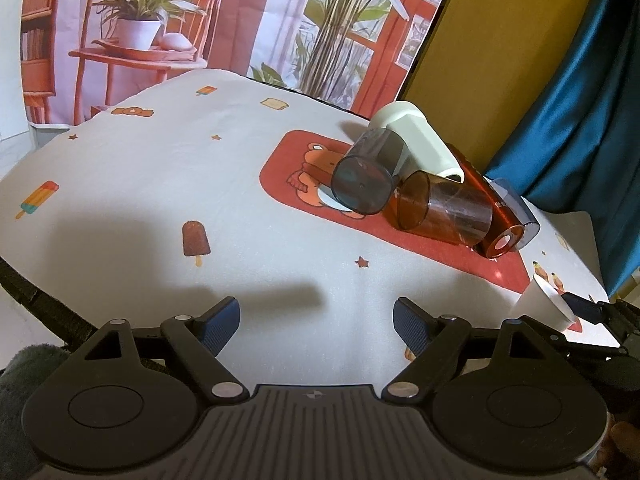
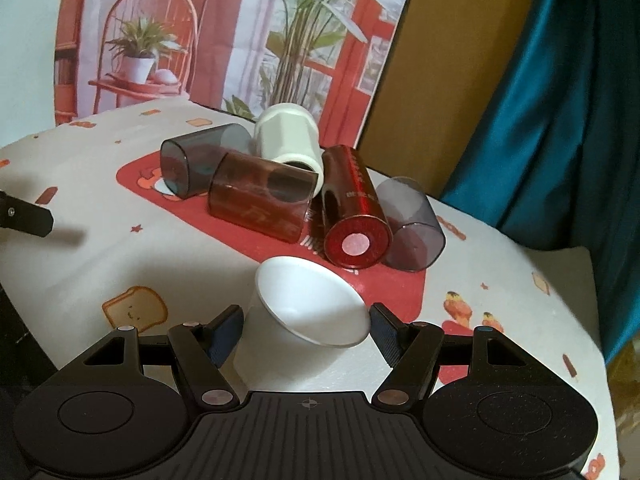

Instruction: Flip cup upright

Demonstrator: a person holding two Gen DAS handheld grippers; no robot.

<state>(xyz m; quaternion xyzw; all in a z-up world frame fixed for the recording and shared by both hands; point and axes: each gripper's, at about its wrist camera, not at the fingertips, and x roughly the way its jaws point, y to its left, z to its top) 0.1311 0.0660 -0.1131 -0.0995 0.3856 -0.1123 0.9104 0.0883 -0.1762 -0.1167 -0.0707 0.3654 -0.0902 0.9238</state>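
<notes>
A white paper cup [image 2: 304,316] sits between my right gripper's [image 2: 306,334] fingers, mouth up and tilted toward the camera; the jaws are closed against its sides. It also shows in the left wrist view [image 1: 544,304] at the right edge, with the right gripper's fingertip beside it. My left gripper [image 1: 316,320] is open and empty above the tablecloth. On the red mat [image 2: 256,240] lies a heap of cups on their sides: a smoky grey one [image 2: 196,160], a brown one [image 2: 260,204], a cream one [image 2: 288,136], a red one [image 2: 354,216] and another grey one [image 2: 412,224].
The table has a white cloth [image 1: 160,168] printed with ice lollies and toast. A printed backdrop [image 1: 160,20] stands behind, a blue curtain [image 2: 560,100] to the right. The table's edge runs near the right side.
</notes>
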